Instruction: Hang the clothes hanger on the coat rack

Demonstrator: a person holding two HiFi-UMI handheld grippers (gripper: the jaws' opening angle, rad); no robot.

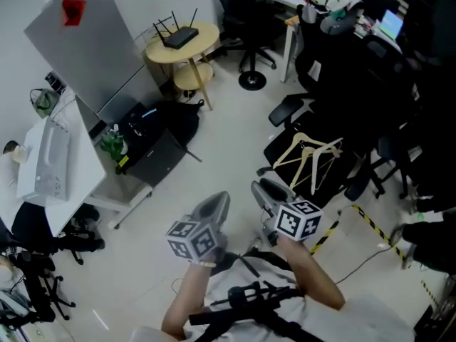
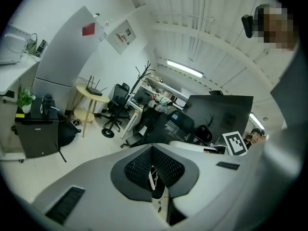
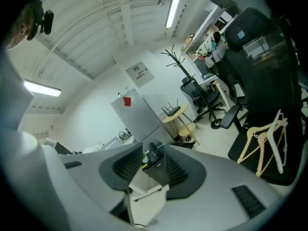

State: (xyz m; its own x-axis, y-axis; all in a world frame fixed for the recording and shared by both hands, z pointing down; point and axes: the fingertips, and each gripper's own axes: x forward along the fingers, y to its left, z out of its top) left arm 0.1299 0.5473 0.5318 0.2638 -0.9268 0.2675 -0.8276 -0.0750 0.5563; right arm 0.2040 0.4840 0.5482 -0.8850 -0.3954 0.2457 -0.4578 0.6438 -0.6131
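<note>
Black router (image 1: pixel 178 37) on round yellow table (image 1: pixel 205 35)

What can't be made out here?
- Coat rack: foot hidden behind office chairs in the left gripper view; not discernible in the head view.
- Wooden hangers: overlapping on the black chair in the head view; count and hooks unclear.
- Desk clutter: too small, cut by the head view's top edge.

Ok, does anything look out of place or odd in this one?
Yes: the pale clothes hangers lie in a loose pile on the seat of a black office chair, hooked on nothing. The coat rack stands well away across the room. Nothing looks spilled or broken.
</note>
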